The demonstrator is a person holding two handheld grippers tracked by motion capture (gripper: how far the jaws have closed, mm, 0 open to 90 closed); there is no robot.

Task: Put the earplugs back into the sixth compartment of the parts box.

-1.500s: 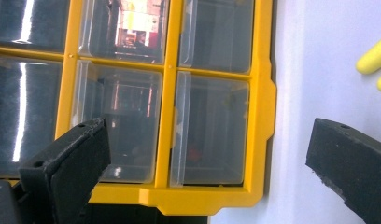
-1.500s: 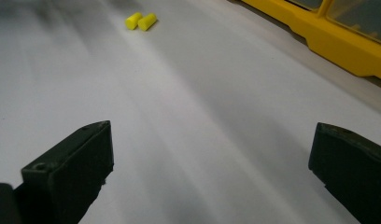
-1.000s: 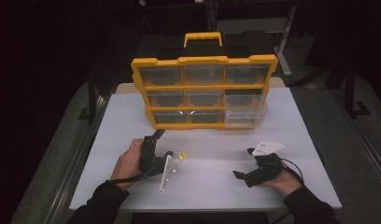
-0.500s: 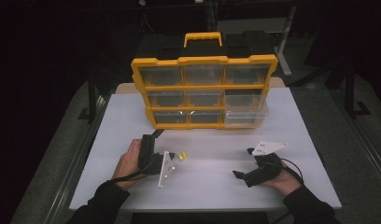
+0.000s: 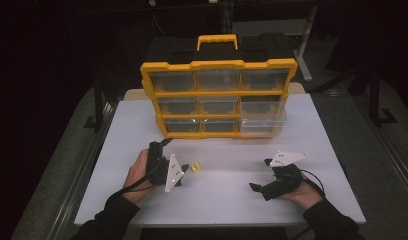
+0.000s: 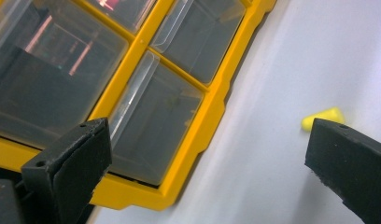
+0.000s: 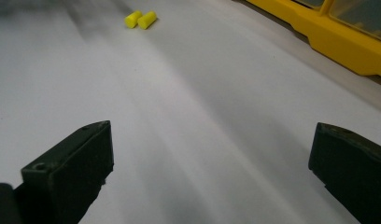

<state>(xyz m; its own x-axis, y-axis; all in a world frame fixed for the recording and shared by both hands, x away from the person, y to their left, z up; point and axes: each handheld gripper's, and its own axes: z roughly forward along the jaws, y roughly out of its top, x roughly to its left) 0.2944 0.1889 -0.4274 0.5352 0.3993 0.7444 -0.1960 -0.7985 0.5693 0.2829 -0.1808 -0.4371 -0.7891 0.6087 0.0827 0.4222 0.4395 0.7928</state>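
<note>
Two small yellow foam plugs lie side by side on the white table, in front of a yellow organizer with clear drawers. My left gripper sits just left of the plugs, open and empty, pointing at the organizer's lower drawers. One plug peeks out beside its right jaw. My right gripper rests at the table's front right, open and empty, aimed left across the table at the plugs.
The organizer stands upright at the back of the table, handle on top. Its bottom right drawer sticks out a little. Its yellow base runs along the right gripper view's upper right.
My left gripper has turned slightly and its grey plate has shifted a little toward the organizer. The right gripper and the plugs have stayed put.
</note>
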